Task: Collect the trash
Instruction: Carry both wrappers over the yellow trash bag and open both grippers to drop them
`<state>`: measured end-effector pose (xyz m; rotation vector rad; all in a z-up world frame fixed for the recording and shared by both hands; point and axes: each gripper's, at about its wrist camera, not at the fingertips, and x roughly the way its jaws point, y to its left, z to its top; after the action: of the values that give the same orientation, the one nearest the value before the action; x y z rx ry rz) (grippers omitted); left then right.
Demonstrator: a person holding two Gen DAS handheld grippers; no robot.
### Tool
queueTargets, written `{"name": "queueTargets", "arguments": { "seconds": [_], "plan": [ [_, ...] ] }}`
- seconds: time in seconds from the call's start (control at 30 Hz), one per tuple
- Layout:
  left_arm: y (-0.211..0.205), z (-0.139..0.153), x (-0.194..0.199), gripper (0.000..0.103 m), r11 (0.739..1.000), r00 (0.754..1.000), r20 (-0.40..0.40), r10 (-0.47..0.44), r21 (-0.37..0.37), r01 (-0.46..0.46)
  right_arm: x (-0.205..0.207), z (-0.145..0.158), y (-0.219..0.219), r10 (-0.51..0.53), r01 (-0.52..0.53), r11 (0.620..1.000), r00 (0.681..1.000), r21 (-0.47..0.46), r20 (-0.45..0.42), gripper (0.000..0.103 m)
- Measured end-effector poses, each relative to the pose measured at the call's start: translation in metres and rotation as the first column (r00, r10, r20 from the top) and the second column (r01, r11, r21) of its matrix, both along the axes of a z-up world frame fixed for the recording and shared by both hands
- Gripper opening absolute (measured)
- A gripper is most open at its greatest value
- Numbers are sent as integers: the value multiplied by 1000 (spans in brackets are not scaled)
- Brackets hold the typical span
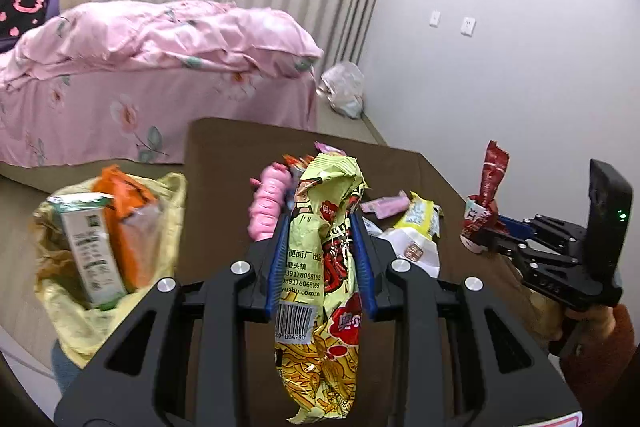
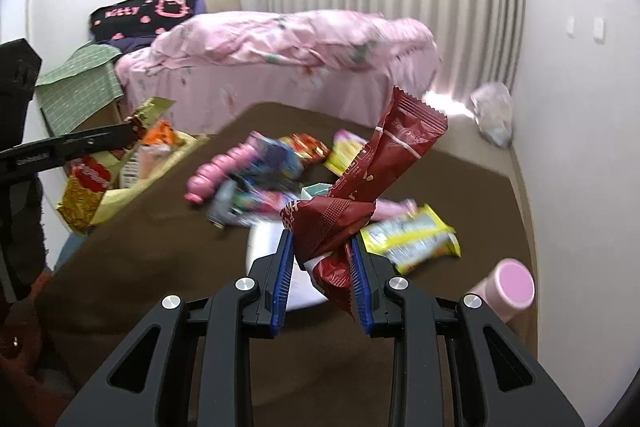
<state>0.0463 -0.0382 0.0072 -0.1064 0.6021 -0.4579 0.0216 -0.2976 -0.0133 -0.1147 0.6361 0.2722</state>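
Note:
My left gripper (image 1: 320, 217) is shut on a crumpled yellow-green noodle wrapper (image 1: 328, 179), held above the brown table (image 1: 224, 155). To its left, a yellow trash bag (image 1: 168, 195) holds a green-white carton (image 1: 92, 247) and an orange pack (image 1: 128, 211). My right gripper (image 2: 321, 238) is shut on a twisted dark red wrapper (image 2: 400, 143), lifted over the table (image 2: 160, 267). In the left wrist view the right gripper (image 1: 486, 239) sits at the right with the red wrapper (image 1: 494, 171) sticking up. The left gripper (image 2: 120, 135) shows side-on above the bag (image 2: 120, 199).
Loose trash lies on the table: a pink bottle (image 2: 224, 171), a yellow pack (image 2: 412, 235), a pink-topped cup (image 2: 512, 283) and several small wrappers. Behind stands a bed with pink bedding (image 1: 140, 67). A white plastic bag (image 1: 344, 87) lies by the wall.

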Motion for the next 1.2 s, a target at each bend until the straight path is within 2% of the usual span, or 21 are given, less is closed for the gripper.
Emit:
{"name": "queueTargets", "arguments": {
  "seconds": [0.27,0.5,0.67,0.77,0.9,0.97,1.03,1.1,1.17,1.2],
  "plan": [
    [66,14,-5,29,990,990,38,136,-49,-135,-4,23,58,105,-103,993,994,-53,35,27],
    [122,22,-1,29,951,953,73,292,-129,-282,2,35,106,199,-195,978,979,-72,51,27],
    [145,17,11,29,927,927,89,365,-128,-353,11,31,123,231,-229,972,973,-61,28,27],
    [163,8,26,29,894,898,66,434,-154,-421,17,28,129,239,-238,970,971,-47,16,27],
    [184,-14,42,29,821,844,40,535,-258,-508,30,24,136,254,-254,966,967,-39,7,27],
    [185,-25,52,29,812,841,37,540,-284,-509,40,21,144,272,-271,962,962,-37,2,27],
    [180,-36,68,29,824,849,35,526,-265,-500,51,19,153,301,-301,953,953,-23,-12,27],
    [174,-49,86,29,841,858,2,513,-202,-502,70,16,169,346,-347,938,938,-14,-25,27],
    [174,-58,93,29,839,853,-43,521,-161,-520,91,13,186,384,-384,923,922,-8,-43,27],
    [180,-65,94,29,828,844,-66,532,-165,-535,106,10,197,404,-404,915,913,8,-57,27]
  ]
}}
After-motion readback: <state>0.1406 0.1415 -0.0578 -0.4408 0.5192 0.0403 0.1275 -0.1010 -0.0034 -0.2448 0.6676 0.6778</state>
